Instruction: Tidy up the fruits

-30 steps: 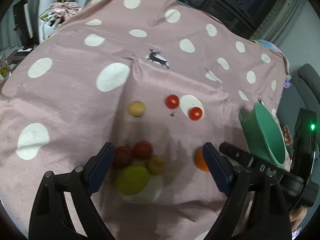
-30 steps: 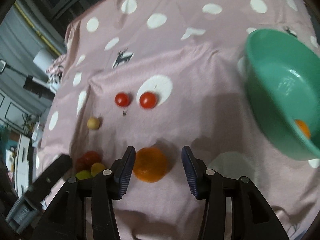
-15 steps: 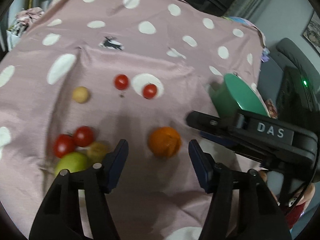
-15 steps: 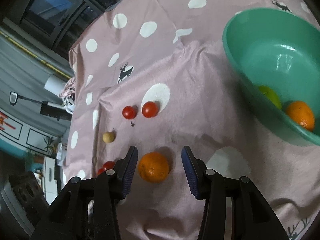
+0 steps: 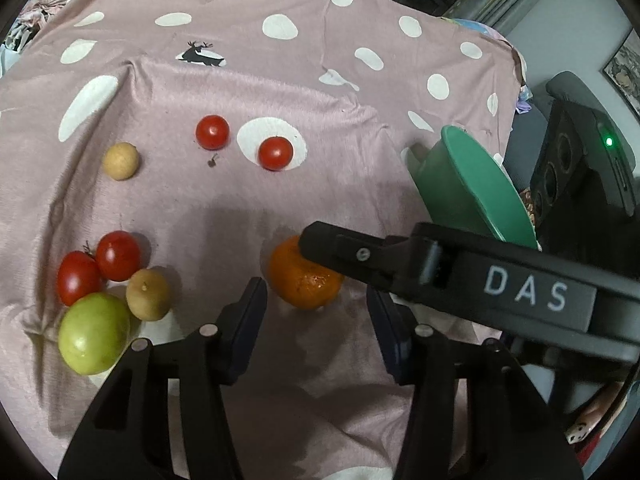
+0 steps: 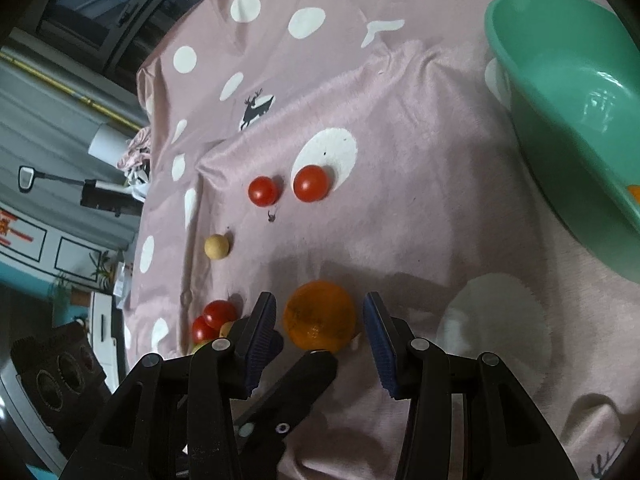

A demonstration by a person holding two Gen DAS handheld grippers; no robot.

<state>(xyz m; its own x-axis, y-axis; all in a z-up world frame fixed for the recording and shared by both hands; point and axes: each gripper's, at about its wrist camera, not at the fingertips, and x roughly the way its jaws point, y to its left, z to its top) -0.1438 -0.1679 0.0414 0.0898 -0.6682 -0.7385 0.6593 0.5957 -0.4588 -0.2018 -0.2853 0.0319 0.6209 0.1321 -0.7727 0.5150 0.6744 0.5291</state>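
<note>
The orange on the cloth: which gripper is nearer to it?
Right. The right gripper brackets the orange without touching; the left gripper, closing, sits just short of it.

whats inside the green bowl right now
In the right wrist view the green bowl shows an orange fruit at the frame edge. The rest of its bottom is cut off, so other contents cannot be seen.
</note>
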